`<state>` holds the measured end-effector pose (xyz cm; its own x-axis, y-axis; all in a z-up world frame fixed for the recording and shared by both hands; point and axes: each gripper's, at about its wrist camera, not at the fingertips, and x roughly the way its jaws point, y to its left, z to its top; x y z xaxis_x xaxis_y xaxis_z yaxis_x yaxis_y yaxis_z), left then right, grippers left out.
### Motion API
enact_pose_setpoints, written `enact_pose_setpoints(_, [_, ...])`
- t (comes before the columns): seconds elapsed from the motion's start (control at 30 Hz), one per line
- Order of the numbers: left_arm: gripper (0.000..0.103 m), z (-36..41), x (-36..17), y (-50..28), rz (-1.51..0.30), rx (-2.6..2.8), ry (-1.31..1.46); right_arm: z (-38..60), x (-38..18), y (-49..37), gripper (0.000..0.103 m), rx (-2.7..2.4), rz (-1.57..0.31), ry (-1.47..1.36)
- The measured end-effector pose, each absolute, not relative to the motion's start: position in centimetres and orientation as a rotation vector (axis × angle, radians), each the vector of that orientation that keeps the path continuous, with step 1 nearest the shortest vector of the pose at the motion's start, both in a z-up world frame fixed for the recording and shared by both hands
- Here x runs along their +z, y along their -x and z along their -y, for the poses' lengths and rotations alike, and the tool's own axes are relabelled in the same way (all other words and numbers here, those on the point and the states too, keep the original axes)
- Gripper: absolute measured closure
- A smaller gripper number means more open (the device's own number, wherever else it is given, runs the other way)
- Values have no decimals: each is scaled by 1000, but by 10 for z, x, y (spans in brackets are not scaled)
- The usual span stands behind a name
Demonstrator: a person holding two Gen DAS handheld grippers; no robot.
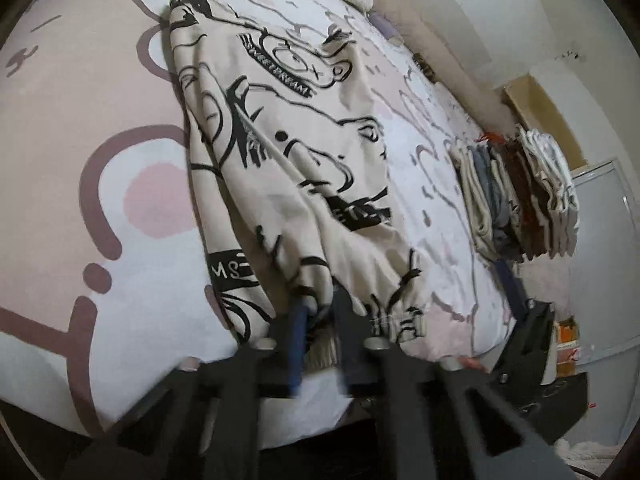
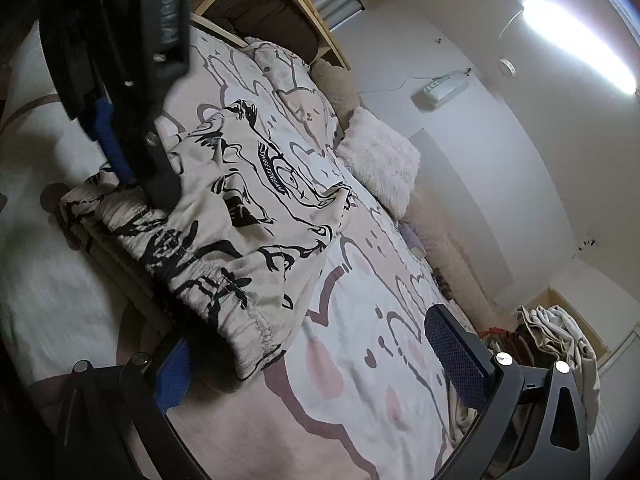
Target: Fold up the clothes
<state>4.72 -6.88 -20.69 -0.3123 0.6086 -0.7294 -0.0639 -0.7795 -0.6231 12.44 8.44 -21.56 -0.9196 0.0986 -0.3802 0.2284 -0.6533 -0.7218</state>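
Left wrist view: left gripper (image 1: 320, 312) nearly closed, its jaws pinching the elastic waistband edge of the printed trousers (image 1: 280, 152). Same grip is visible from the right wrist, upper left of frame. Right gripper (image 2: 320, 360) has jaws wide apart; the near waistband corner lies between the fingers, but neither pad presses on it, so nothing is held.

Garment: cream fabric with black line drawings, lying lengthwise on the bed cover (image 1: 80, 120), waistband nearest, legs running away. Looks doubled along its length, legs one over the other; judged partly folded. Crosswise folds not yet made.

Beyond it: stack of folded clothes (image 1: 520, 196) sits well apart on the far side of the bed; several items seem done already. The trousers probably go there last.

Surface: soft pink-and-white cartoon-print cover, wrinkled. Fluffy pillow (image 2: 380, 164) at the head end. Further off: wooden shelving, pale walls, bright strip light (image 2: 580, 44).
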Motion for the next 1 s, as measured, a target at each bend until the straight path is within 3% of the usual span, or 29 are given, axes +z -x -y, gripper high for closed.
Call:
enact_pose_setpoints(0.2, [95,88,-181,-68,721,2206,1413,-94,-199,-128,0,-2758,-1119,-587])
enact_pose_setpoints(0.47, [95,89,-201,-67,790,2142,1478,-94,-198,-131,0,-2717,-1076,-605])
enact_pose_setpoints(0.5, [93,87,-200,-66,791,2134,1476,-91,-199,-131,0,-2709,-1082,-601])
enact_pose_setpoints(0.6, [60,81,-199,-63,801,2113,1472,-81,-205,-136,0,-2679,-1129,-549])
enact_pose_setpoints(0.63, [58,80,-199,-62,805,2110,1475,-76,-208,-138,0,-2663,-1155,-524])
enact_pose_setpoints(0.77, [58,78,-208,-58,822,2094,1525,-53,-222,-145,0,-2597,-1267,-426])
enact_pose_setpoints(1.0, [58,80,-209,-56,863,2066,1535,-42,-202,-147,0,-2660,-1148,-348])
